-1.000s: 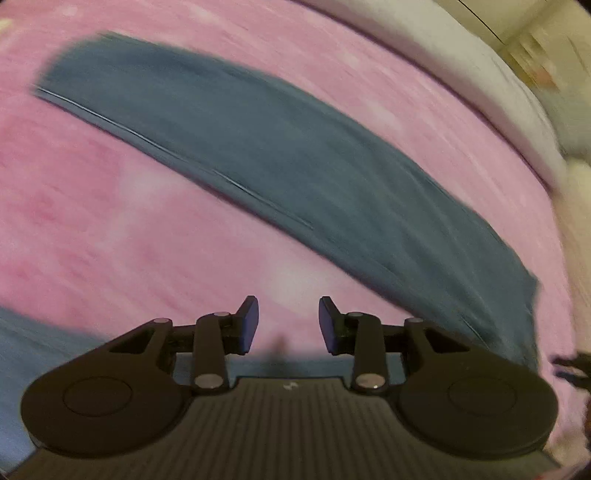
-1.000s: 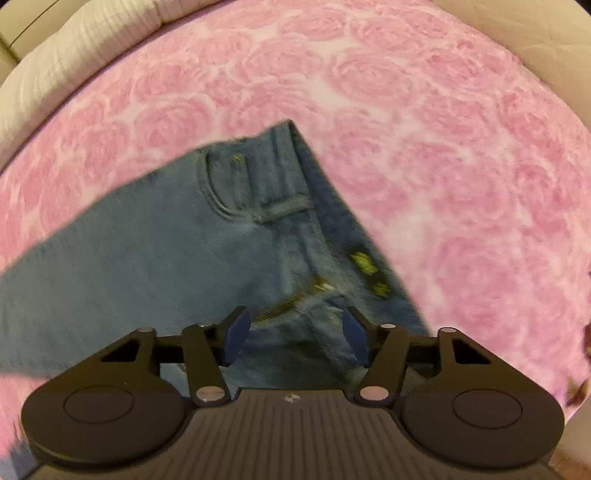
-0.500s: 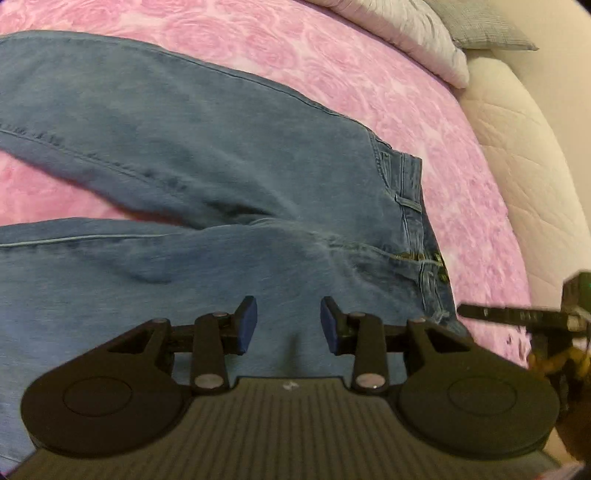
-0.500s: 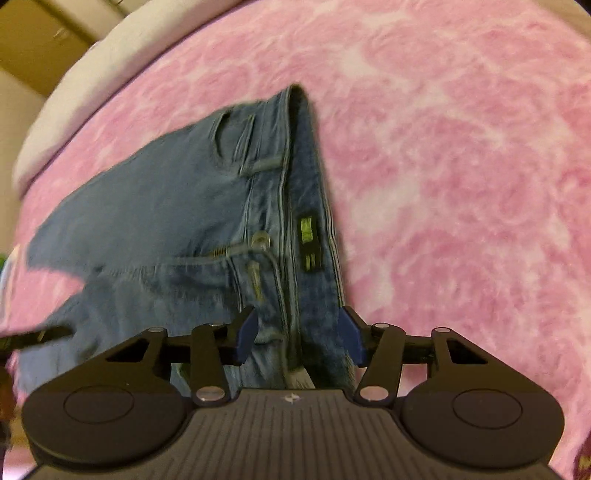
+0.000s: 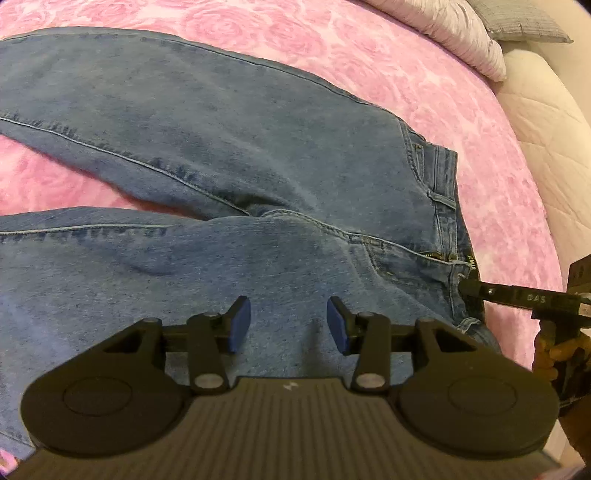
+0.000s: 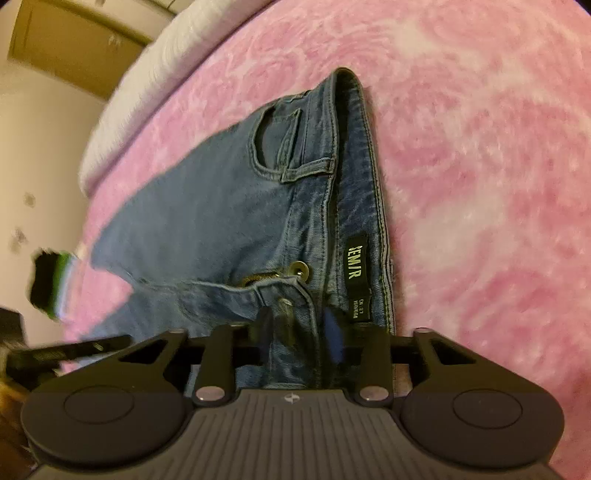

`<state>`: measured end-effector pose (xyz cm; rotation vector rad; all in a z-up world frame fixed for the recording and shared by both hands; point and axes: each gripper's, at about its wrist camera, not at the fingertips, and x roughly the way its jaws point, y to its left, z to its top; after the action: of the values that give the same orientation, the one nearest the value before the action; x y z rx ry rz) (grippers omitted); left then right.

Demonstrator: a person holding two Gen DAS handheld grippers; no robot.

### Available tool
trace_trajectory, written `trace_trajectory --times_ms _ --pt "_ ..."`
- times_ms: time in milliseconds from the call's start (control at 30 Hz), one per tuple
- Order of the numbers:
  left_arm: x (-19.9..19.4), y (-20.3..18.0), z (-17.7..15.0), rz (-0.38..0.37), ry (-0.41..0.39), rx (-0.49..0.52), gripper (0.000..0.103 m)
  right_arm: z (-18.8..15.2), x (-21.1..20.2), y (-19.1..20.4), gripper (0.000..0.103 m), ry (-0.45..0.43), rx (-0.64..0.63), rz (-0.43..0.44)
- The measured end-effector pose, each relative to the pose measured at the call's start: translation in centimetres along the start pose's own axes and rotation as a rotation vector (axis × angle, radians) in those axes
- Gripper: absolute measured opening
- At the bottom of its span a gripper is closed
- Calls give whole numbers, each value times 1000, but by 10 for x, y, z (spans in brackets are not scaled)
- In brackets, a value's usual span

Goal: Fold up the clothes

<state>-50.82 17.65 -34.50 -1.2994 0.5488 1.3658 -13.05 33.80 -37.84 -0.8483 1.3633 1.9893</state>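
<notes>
Blue jeans (image 5: pixel 258 147) lie flat on a pink rose-patterned blanket (image 5: pixel 369 55), legs running left and waistband (image 5: pixel 447 192) to the right. My left gripper (image 5: pixel 288 325) hovers open over the near leg's thigh, nothing between its blue pads. In the right wrist view the jeans (image 6: pixel 221 206) show their button (image 6: pixel 298 267) and a black label (image 6: pixel 356 266). My right gripper (image 6: pixel 298 328) is open and straddles the waistband (image 6: pixel 354 184) just below the button, its fingers blurred. One right finger (image 5: pixel 491 292) reaches the waistband in the left wrist view.
A white pillow (image 5: pixel 443 33) and a grey one (image 5: pixel 524 26) lie at the far edge, beside a cream quilted surface (image 5: pixel 546 129). A hand (image 5: pixel 554 354) holds the right gripper. A green and black object (image 6: pixel 51 284) blurs at the left; pink blanket (image 6: pixel 480 184) lies right of the waistband.
Both grippers have come lower and closer to the jeans. The right one moved onto the waistband by the button, and its fingers have narrowed around the denim.
</notes>
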Motion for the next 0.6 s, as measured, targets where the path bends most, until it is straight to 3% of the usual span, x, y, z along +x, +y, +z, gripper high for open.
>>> trace_trajectory --times_ms 133,267,400,433,467,533,600 --pt "-8 3 -2 31 0 38 40 15 -8 4 3 -23 -42 10" --pt "-10 17 -12 110 3 47 44 32 -4 7 2 -28 -95 -32" --pt "-12 38 -27 201 44 0 44 25 21 -1 0 42 -19 -105" --pt "-18 42 -32 212 37 -8 44 25 17 3 1 40 -12 -126" --pt "-24 47 -36 219 30 -17 44 25 11 8 13 30 -13 -170" --pt "-35 56 -43 244 23 -42 45 21 -6 22 23 -8 -51 -278" --pt "-42 65 -51 262 16 -64 45 11 -26 34 23 -58 -48 -254"
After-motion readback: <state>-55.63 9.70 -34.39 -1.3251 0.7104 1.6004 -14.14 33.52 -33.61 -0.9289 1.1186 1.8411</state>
